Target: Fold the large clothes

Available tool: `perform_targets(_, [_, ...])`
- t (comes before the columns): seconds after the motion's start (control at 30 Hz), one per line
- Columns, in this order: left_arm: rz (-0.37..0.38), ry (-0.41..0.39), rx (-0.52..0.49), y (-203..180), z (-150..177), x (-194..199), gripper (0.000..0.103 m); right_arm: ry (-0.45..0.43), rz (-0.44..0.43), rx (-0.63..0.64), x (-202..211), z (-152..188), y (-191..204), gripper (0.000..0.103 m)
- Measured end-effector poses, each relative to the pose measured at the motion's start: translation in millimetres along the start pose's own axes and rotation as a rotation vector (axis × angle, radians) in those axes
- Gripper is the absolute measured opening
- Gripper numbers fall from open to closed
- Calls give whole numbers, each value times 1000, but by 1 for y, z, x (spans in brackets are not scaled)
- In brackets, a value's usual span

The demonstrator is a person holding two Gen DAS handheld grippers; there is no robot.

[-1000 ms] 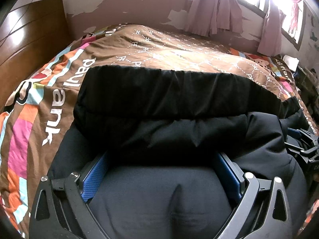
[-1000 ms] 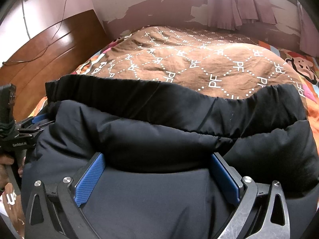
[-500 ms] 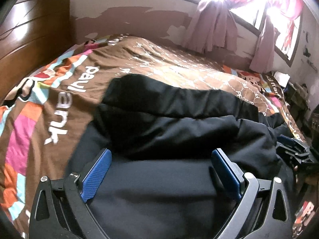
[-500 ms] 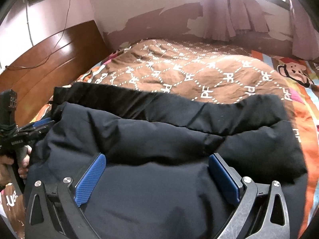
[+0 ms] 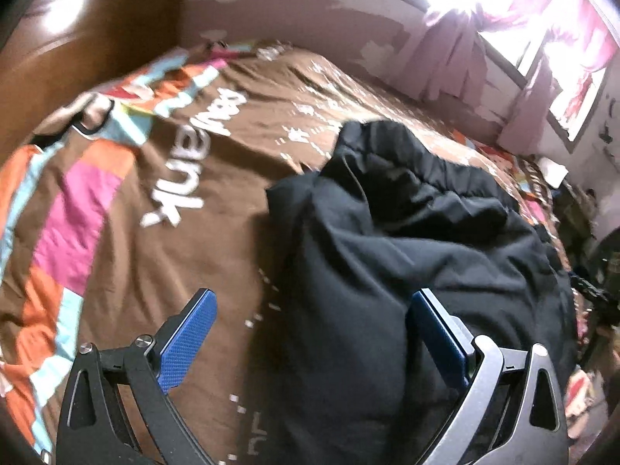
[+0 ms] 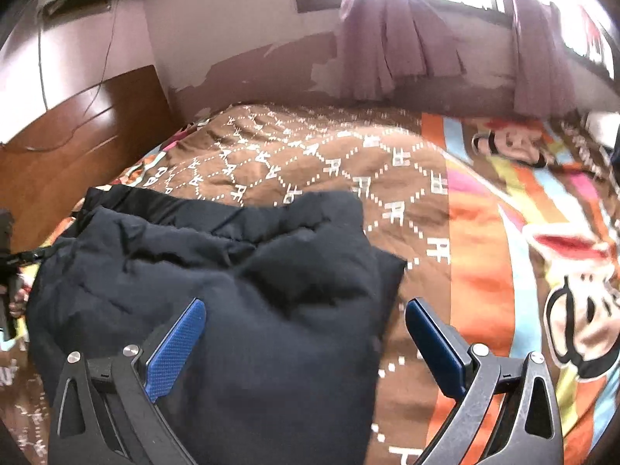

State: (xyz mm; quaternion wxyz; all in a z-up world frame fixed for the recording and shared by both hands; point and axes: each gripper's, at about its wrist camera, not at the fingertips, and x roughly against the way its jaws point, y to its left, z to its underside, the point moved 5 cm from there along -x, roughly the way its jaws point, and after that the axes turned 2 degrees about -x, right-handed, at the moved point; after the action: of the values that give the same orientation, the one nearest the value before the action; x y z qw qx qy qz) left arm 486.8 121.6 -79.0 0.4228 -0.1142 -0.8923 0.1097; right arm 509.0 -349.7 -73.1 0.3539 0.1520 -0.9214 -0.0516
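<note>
The folded black padded jacket (image 6: pixel 217 279) lies on the bed's brown patterned quilt (image 6: pixel 426 209). The left gripper (image 5: pixel 310 333) and the right gripper (image 6: pixel 306 333) both gape wide, holding nothing.

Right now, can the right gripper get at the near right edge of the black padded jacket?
Probably yes. The right gripper is open above the black padded jacket, and that edge lies bare on the brown bedspread with nothing covering it.

I'm in a home bedroom: bed (image 6: pixel 484 240) w/ cartoon quilt, wooden headboard (image 6: pixel 77 135), curtained window (image 6: pixel 399 42), peeling wall paint.
</note>
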Motion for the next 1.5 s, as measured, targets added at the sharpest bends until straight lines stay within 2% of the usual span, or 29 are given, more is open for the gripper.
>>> perform_targets(0.1, [41,41,10,-1,6,-8,99,52,-37,-27,-3,10,-11,103])
perform_targets(0.23, [91,73,40,1,10,-15,99,143,-29,-69,-19,30,-28,103])
perform_targets(0.33, [124,81,65,4,13,-14,99,198,-124,-174,-37,46,-40,103])
perform_targets(0.53, [183,108,74,1,16,-16,99,181,-167,-176,-37,49,-39,103])
perform_targets(0.6, [215,111,54,-6,17,-15,99,194,-216,-172,-36,49,-34,103])
perform_targets(0.77, [217,131,-4,-17,20,-18,99,222,-347,-110,-34,46,-9,103])
perform_targets(0.93, [305,183,51,-14,24,-23,97,252,-349,-114,-42,48,-6,103])
perform_targets(1.13, [294,184,39,-17,20,-19,94,251,-330,-126,-41,51,-2,102])
perform_targets(1.3, [294,174,46,-19,21,-16,85,229,-322,-133,-34,52,0,75])
perform_targets(1.4, [274,164,39,-19,21,-12,75,227,-308,-146,-27,54,0,57])
perform_targets(1.5, [244,151,25,-23,23,-5,60,226,-283,-136,-19,53,7,43])
